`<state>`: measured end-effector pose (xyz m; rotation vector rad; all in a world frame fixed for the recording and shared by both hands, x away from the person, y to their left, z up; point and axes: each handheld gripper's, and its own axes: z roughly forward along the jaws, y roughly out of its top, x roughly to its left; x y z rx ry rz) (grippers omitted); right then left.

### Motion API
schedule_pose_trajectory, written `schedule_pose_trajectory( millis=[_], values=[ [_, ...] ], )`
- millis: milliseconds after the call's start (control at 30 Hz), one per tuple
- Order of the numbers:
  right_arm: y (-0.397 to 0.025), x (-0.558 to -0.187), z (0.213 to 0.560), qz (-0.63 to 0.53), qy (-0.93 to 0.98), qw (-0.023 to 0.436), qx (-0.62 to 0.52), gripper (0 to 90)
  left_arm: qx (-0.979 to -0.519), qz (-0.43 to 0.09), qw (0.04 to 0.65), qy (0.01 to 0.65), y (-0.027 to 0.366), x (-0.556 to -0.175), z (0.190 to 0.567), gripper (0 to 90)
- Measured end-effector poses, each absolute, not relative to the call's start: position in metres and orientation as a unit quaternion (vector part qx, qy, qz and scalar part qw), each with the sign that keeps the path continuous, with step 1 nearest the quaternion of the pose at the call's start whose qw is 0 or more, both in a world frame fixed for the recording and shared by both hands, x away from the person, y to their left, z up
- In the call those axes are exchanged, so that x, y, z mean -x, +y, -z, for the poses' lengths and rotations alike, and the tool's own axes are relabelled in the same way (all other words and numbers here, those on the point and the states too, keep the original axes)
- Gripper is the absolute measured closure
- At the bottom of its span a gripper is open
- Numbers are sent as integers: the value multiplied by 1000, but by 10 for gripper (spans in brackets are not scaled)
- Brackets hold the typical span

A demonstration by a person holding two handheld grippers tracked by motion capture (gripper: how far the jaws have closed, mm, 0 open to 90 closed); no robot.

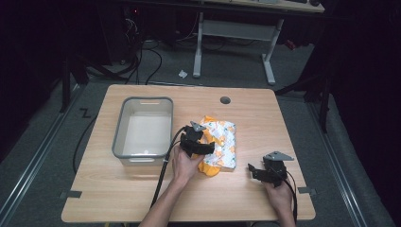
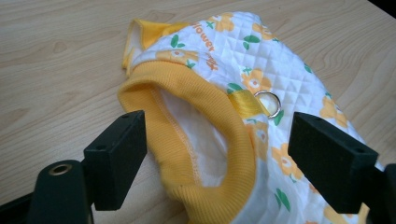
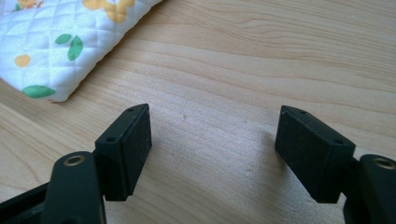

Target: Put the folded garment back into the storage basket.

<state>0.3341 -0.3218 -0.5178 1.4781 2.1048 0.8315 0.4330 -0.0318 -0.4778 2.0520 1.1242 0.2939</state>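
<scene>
A small quilted white garment [image 1: 221, 141] with orange flowers, green leaves and yellow ribbed trim lies folded at the table's middle. Its yellow ribbed opening [image 2: 196, 140] and a metal ring [image 2: 268, 103] on a yellow loop face the left gripper view. My left gripper [image 1: 204, 147] is open over the garment's near left edge, its jaws either side of the ribbed opening [image 2: 215, 156]. My right gripper [image 1: 254, 171] is open, low over bare wood to the right of the garment [image 3: 65, 42], with nothing between its jaws [image 3: 215, 154].
A grey plastic bin [image 1: 143, 130], empty, stands on the table left of the garment. A round cable hole [image 1: 225, 100] is near the table's far edge. Cables trail from both grippers toward the front edge. Dark floor with a desk frame lies beyond.
</scene>
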Motion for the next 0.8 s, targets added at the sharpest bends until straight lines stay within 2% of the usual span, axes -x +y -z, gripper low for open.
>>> schedule_pose_trajectory(
  millis=[433,800],
  values=[
    [-322,-334,518,-300,759,218,-535,272,-808,-124,337,467,-46,-455,494,189],
    [-322,-334,518,-300,759,218,-535,272,-817,-110,301,479,-47,-464,513,190]
  ],
)
